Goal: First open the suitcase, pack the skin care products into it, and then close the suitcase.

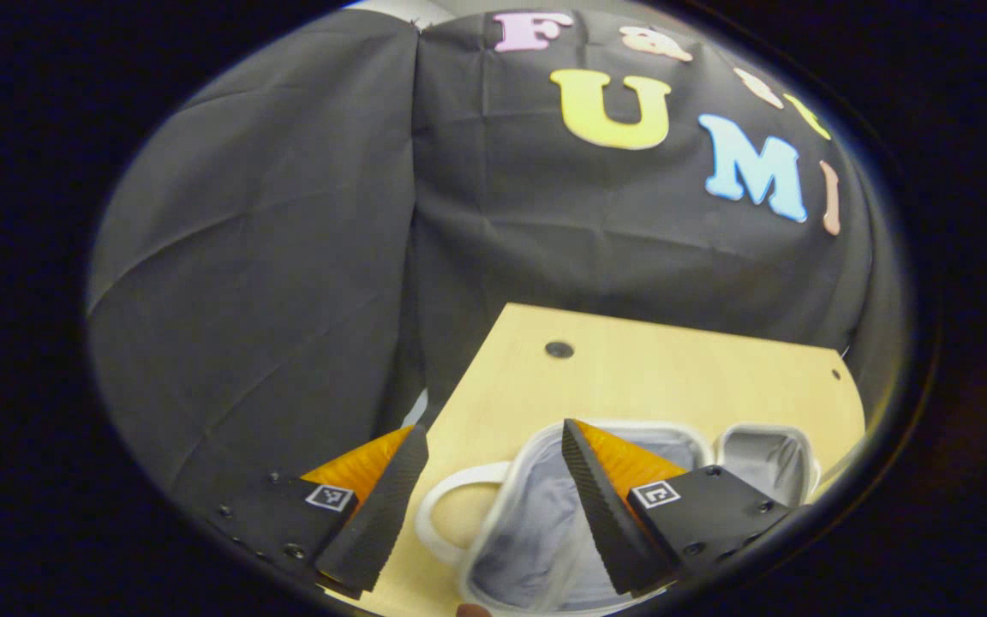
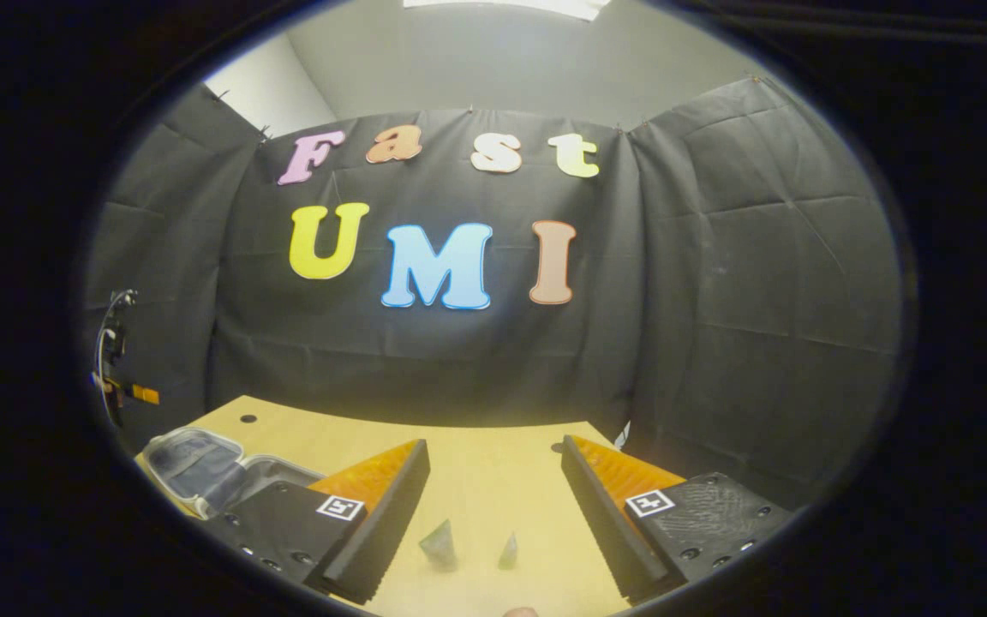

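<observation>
White case point(image 1: 545, 514) lying open for packing; left gripper point(image 1: 493, 506) above, right gripper point(image 2: 493, 523) over tubes point(image 2: 440, 544), both wide apart, empty.

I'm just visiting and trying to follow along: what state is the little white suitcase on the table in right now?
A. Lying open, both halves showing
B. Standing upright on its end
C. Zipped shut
A: the suitcase lies open on the table, its two lined halves side by side.
</observation>
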`<state>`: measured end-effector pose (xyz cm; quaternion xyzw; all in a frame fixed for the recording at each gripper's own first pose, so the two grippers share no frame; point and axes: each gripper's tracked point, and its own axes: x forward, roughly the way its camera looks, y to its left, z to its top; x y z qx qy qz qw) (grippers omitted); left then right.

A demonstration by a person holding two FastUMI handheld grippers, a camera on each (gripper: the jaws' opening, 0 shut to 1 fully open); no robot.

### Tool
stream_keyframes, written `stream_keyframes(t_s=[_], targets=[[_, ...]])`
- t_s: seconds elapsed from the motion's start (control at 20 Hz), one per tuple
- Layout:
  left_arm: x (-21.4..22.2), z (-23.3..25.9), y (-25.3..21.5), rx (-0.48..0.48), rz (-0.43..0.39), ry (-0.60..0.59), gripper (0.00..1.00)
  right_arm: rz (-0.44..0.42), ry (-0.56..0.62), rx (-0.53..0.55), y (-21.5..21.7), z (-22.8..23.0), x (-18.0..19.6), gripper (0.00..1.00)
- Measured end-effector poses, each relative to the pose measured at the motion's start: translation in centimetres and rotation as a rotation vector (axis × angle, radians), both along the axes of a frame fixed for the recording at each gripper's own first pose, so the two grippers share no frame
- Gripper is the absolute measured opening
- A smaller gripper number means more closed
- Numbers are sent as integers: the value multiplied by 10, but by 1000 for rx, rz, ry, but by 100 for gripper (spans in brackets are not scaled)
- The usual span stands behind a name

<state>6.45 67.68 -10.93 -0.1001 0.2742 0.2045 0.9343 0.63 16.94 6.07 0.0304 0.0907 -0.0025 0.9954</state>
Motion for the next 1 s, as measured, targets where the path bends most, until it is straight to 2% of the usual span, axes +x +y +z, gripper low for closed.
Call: stream_keyframes(t_s=[0.25,0.4,0.6,0.7,1.0], targets=[[33,54,-102,-16,-60,-255,100,49,1,-23,-16,-12,-4,94],[32,65,-182,-3,-125,-288,98,65,-6,-7,-26,-17,0,94],[59,87,-311,-25,-282,-343,98,84,-3,32,-37,-23,5,95],[64,81,-375,-33,-375,-344,98,81,-6,37,-47,-26,5,94],[79,57,-531,-79,-553,-340,98,70,41,53,-76,-50,1,94]])
